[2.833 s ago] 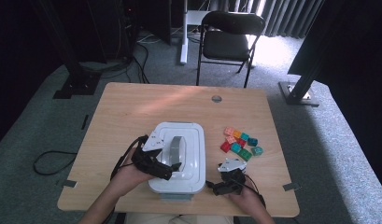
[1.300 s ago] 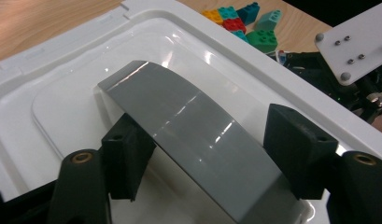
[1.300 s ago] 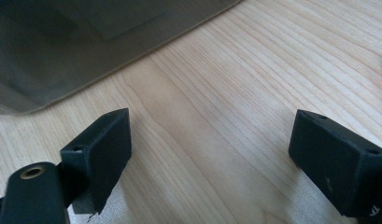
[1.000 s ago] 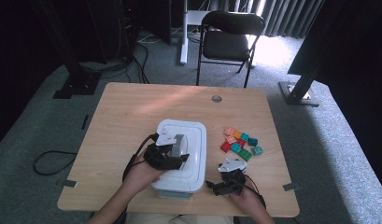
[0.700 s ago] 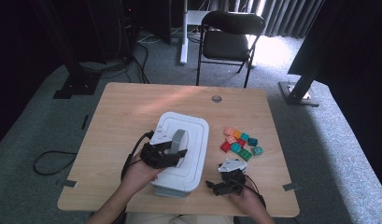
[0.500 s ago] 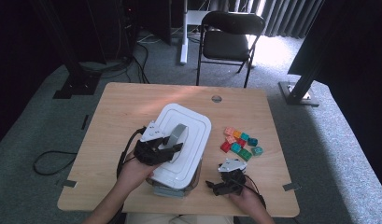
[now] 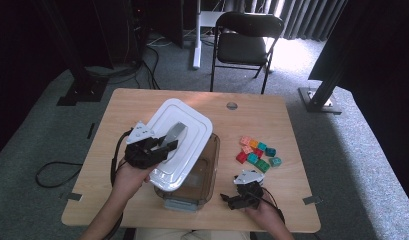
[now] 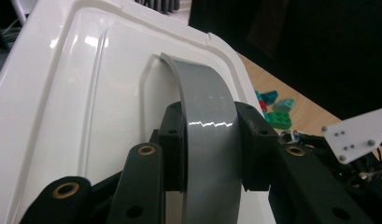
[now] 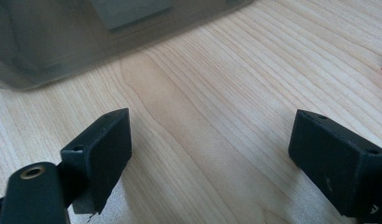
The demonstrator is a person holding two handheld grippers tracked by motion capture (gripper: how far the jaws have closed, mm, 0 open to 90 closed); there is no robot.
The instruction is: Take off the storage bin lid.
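A white lid (image 7: 187,125) with a grey strap handle (image 7: 174,132) hangs tilted above a smoky clear box (image 7: 204,172), which stands uncovered on the wooden table (image 7: 302,125). My left gripper (image 7: 159,147) is shut on that handle (image 8: 209,130); its jaws have just been closing, and both pads press the strap's sides over the lid (image 8: 86,93). My right gripper (image 7: 234,199) rests open on the table near the box's front right corner. In the right gripper view, my right gripper (image 9: 212,154) has bare wood between its jaws, and the box wall (image 9: 62,37) lies beyond.
Several coloured toy bricks (image 7: 257,152) lie in a cluster right of the box; the bricks (image 8: 277,112) also appear past the lid's edge. A small round grommet (image 7: 232,105) sits near the table's far edge. A black chair (image 7: 244,30) stands behind the table.
The lid has come off the box, rising and tilting toward the far left with my left gripper on its handle. The box's inside now shows. My right gripper has stayed put.
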